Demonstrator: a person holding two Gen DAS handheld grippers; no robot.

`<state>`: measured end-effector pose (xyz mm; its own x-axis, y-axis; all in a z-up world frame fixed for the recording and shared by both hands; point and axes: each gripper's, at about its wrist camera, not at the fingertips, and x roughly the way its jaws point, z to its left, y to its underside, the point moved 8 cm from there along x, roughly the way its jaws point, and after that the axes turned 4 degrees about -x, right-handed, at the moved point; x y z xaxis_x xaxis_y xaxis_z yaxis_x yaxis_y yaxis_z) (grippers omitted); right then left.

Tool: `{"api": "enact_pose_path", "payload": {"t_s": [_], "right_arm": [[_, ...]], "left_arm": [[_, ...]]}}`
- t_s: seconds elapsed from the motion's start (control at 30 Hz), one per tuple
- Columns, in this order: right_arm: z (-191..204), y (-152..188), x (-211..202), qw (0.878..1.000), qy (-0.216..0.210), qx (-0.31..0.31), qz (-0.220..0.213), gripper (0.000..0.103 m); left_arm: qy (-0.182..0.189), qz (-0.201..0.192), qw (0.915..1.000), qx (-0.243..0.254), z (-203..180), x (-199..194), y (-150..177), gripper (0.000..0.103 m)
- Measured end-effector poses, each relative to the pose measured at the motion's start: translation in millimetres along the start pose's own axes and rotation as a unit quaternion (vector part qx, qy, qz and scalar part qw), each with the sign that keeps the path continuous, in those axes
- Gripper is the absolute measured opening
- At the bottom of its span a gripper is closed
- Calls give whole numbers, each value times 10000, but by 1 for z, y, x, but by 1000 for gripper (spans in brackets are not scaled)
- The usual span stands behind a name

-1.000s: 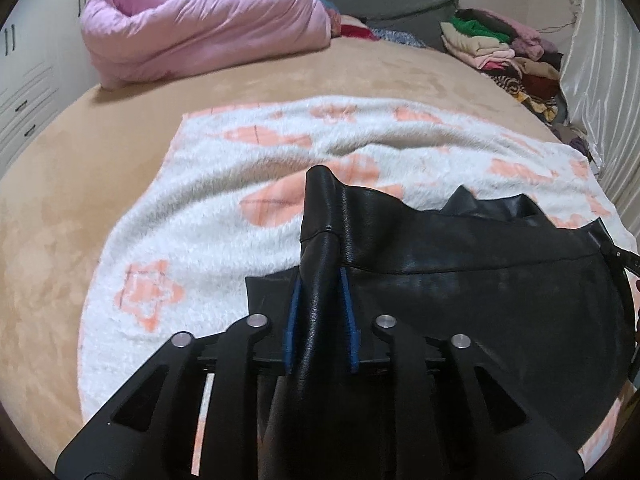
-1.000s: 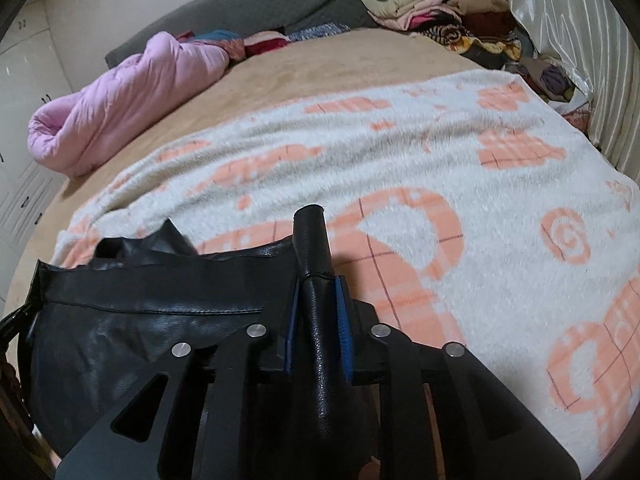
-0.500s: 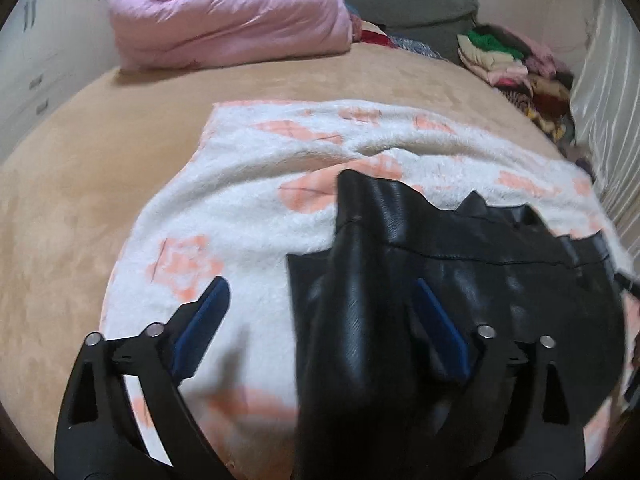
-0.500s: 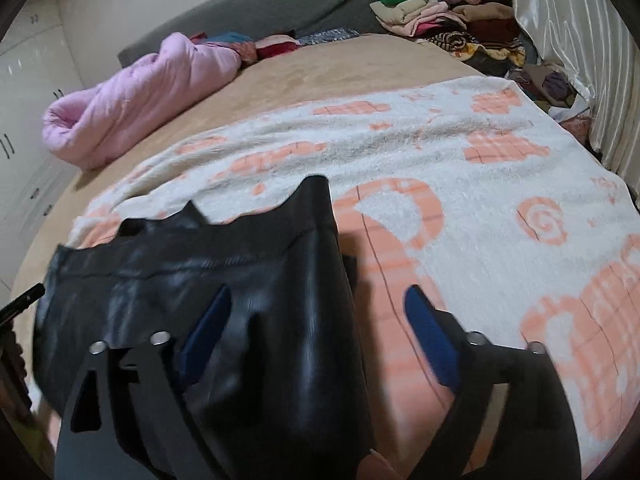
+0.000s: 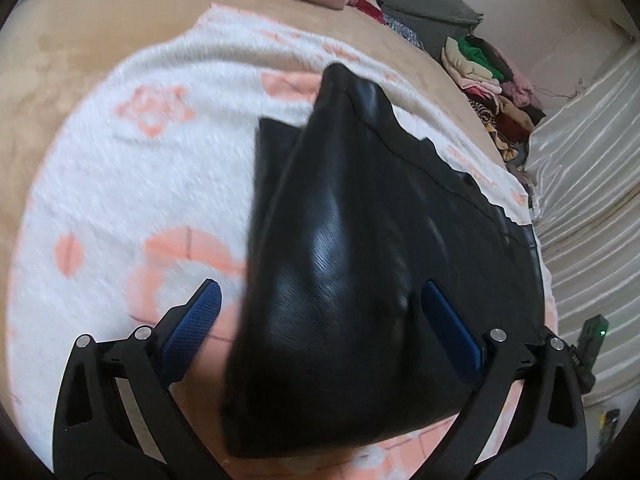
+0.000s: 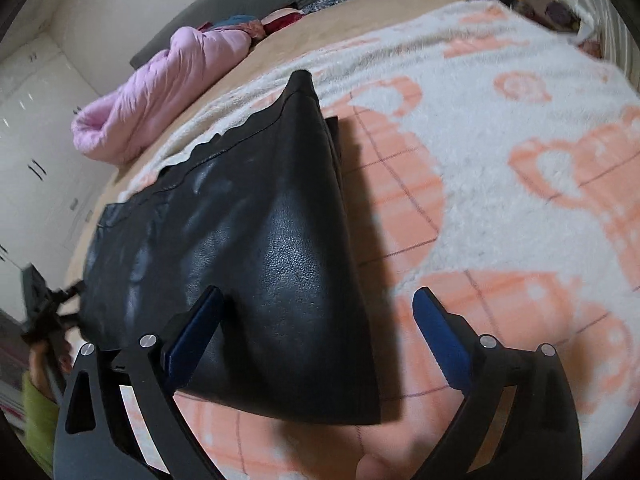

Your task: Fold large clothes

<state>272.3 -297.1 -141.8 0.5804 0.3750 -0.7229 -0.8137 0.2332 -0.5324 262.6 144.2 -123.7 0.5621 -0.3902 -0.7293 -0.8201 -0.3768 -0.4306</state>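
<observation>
Black leather garment (image 5: pixel 340 248) folded on blanket (image 5: pixel 120 184), left gripper (image 5: pixel 320 300) spread apart, right gripper (image 6: pixel 316 304) spread apart

Right gripper (image 6: pixel 316 320) jaws spread wide over black leather garment (image 6: pixel 248 248), folded on white-and-peach blanket (image 6: pixel 500 128); pink duvet (image 6: pixel 160 92) beyond.

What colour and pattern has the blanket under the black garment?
The blanket is white with peach-orange shapes; the right wrist view shows it best.
</observation>
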Motion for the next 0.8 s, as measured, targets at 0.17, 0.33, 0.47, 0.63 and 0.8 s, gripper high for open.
{"api": "enact_pose_path", "payload": {"t_s": [0.17,0.33,0.47,0.63,0.8], "right_arm": [[13,-1,8,9991,-404,68,64,54],[25,-3,-2,9995,-245,-219,-17,27],[22,1,-19,9994,-277,-223,-26,22],[10,19,-30,9994,-87,-341,62,29],[12,24,-34,9974,358,-622,-12,42]], "left_arm": [[-99,-40,9999,-112,-3,8,7,83],[-337,-150,9993,101,-9,3,15,58],[-300,-160,9993,179,-11,-16,29,50],[-314,-165,9985,414,-11,-35,63,51],[-427,-259,9976,485,-11,-43,69,53]]}}
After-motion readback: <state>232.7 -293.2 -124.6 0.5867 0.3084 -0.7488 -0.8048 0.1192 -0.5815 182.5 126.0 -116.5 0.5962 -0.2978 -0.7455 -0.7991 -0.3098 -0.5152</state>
